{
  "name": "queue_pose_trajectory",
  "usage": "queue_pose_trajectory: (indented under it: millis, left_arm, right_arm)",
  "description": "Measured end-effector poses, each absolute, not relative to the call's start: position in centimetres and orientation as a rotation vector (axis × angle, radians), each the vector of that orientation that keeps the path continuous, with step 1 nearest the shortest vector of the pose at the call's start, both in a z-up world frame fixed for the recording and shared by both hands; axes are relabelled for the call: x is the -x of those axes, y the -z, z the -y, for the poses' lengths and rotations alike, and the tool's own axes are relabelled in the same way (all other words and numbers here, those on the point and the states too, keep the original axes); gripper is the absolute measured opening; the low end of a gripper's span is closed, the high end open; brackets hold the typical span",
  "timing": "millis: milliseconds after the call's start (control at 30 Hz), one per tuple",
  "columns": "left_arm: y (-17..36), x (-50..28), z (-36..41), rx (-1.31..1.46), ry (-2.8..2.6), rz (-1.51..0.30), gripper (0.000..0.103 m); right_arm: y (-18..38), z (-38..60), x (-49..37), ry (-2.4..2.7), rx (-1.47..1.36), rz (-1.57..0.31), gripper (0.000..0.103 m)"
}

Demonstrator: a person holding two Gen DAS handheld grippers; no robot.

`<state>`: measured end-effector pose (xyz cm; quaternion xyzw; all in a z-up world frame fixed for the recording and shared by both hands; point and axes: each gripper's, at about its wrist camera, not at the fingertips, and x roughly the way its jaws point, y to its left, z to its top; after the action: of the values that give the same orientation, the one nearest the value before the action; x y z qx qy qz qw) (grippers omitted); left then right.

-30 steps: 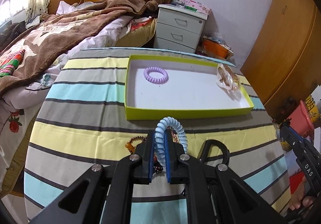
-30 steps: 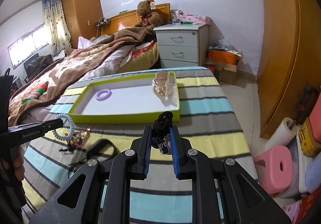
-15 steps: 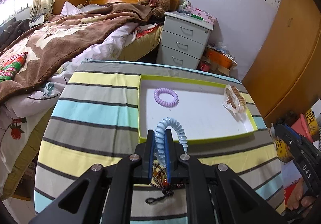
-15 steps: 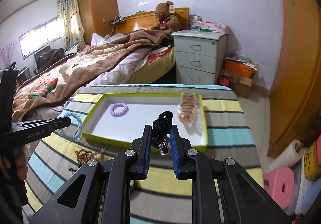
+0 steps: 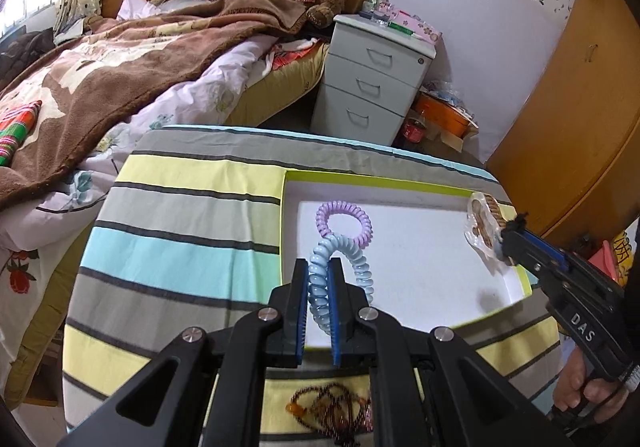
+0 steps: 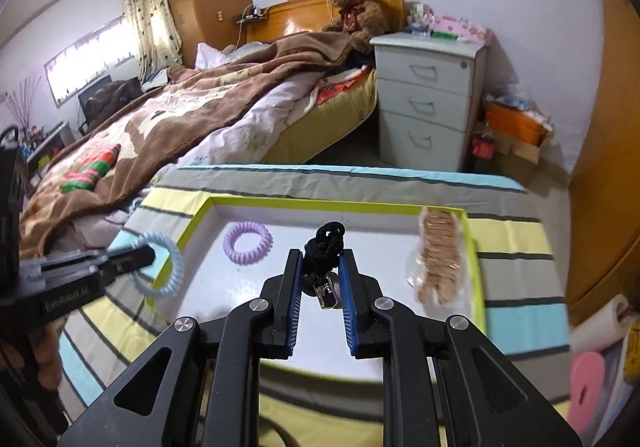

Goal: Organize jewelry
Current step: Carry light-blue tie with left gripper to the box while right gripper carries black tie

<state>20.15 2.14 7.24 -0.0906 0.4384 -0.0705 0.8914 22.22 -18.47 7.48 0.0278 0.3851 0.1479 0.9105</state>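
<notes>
Striped cloth [image 5: 180,223] covers the table bearing the green-rimmed tray [image 5: 400,183], my landmark throughout. Compared with a second ago, both my grippers have advanced from short of the tray's near rim to above its white floor, so I judge both releases are close. My left gripper [image 5: 319,301] hangs over the tray's left part, jaws pinched on the blue coil tie [image 5: 352,259], near the purple coil tie [image 5: 344,217] lying inside. My right gripper [image 6: 320,279] points level over the tray's middle, jaws narrowly apart, clamping the black cord with tag [image 6: 326,247]. A bagged bracelet [image 6: 438,259] rests by the tray's right rim; a beaded string [image 5: 332,413] waits outside the near rim.
</notes>
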Motion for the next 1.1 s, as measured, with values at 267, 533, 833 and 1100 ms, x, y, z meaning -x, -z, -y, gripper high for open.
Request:
queue_pose_trajectory:
  millis: [267,533,833,1100]
  left_arm:
    - [-5.6,-22.1,-1.7,0.2,0.151,-0.947,0.01]
    - [-4.0,-23.4,-1.4,0.196,0.143,-0.98,0.01]
    - [-3.3,-23.8,-0.8,0.177,0.148,-0.995,0.01]
    - [-3.0,-23.9,-0.6,0.164,0.147,-1.0,0.01]
  right_arm:
    - [-5.7,17.0,-25.7,-0.339,-0.063,-0.857,0.019]
    - [-4.1,16.1,-28.0,-0.339,-0.065,-0.907,0.019]
    - [-2.9,15.5,-29.1,-0.316,-0.014,-0.929,0.019]
    - [-2.4,15.3,-29.3,-0.303,0.016,-0.931,0.019]
